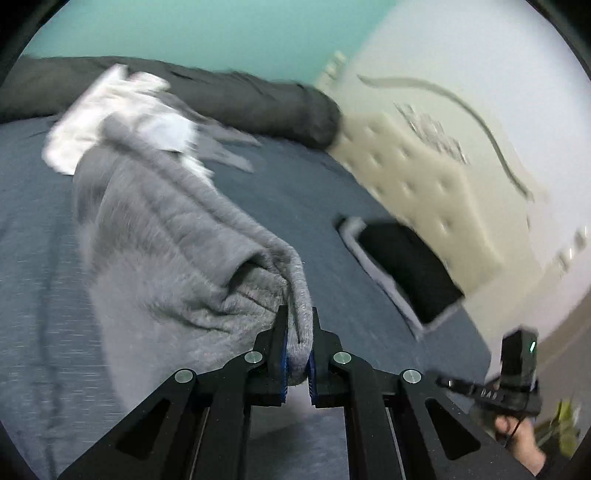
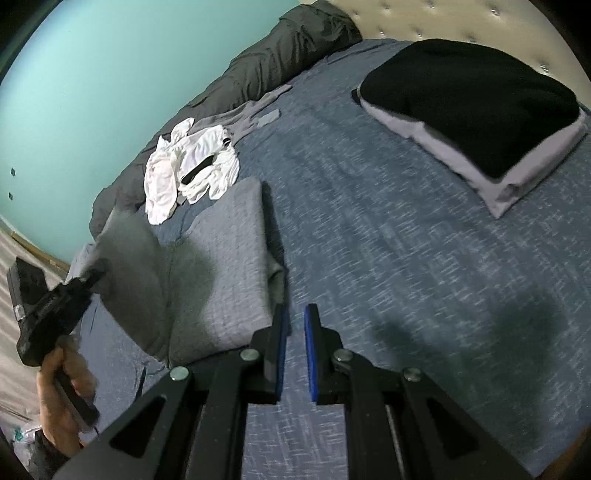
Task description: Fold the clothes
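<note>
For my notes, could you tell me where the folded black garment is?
In the right wrist view, the folded black garment lies upper right on the bed, atop a folded light grey item, near the tufted headboard.

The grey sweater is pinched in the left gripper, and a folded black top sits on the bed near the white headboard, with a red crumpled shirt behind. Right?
Nearly. The crumpled shirt is white, not red, as the right wrist view shows. The left gripper does pinch the grey sweater, and the folded black top lies on the bed.

Grey garment (image 1: pixel 166 258), blue-flecked bedspread (image 2: pixel 406 258)
</note>
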{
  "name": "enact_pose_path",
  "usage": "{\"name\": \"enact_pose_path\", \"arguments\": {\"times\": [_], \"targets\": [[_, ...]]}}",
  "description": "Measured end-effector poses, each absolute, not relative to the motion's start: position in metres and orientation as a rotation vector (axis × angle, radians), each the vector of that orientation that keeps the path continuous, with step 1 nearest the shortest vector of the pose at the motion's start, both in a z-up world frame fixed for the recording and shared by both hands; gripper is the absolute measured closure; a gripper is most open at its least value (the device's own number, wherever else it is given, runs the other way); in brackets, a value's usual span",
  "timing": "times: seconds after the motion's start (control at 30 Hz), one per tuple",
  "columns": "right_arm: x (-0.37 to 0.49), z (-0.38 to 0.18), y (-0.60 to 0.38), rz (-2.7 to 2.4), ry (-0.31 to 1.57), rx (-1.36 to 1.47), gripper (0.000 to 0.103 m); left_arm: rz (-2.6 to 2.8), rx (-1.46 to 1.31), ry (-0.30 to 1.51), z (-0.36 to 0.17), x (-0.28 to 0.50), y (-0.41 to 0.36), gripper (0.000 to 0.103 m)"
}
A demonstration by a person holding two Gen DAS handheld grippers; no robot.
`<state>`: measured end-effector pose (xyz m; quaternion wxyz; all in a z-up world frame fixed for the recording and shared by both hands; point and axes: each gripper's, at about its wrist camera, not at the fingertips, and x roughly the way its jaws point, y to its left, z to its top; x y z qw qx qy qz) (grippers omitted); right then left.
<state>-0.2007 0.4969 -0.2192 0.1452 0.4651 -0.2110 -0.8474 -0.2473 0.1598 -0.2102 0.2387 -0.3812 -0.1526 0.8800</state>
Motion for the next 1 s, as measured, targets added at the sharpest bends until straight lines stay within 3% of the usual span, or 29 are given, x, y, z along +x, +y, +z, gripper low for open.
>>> {"name": "enact_pose_path", "arguments": {"times": [0.17,0.27,0.37,0.43,0.5,0.7,0.83,1.0], "targets": [[-0.201,-0.219,0.5,-2.408,-0.569,1.376,0.094,2.289,-1.257,-0.29,-0.277,-0.258,0.228,0.095],[-0.203,-0.218,0.492,-2.368,-0.512,1.386,0.094,2.288,-1.284,-0.312,-0.291,-0.252,0.23,0.093],[-0.208,-0.218,0.482,-2.327,-0.483,1.4,0.084,2.287,-1.262,-0.37,-0.281,-0.247,0.218,0.083],[-0.213,-0.219,0.476,-2.305,-0.489,1.409,0.078,2.308,-1.237,-0.377,-0.267,-0.244,0.206,0.064],[-0.219,-0.22,0.469,-2.285,-0.501,1.414,0.077,2.339,-1.185,-0.392,-0.248,-0.24,0.187,0.056],[-0.24,-0.223,0.445,-2.184,-0.577,1.455,0.071,2.478,-1.176,-0.311,-0.232,-0.227,0.128,0.056],[-0.254,-0.23,0.422,-2.149,-0.544,1.492,0.049,2.514,-1.252,-0.287,-0.255,-0.221,0.101,0.056],[-0.27,-0.249,0.403,-2.118,-0.57,1.558,0.049,2.499,-1.298,-0.273,-0.282,-0.213,0.095,0.056]]}}
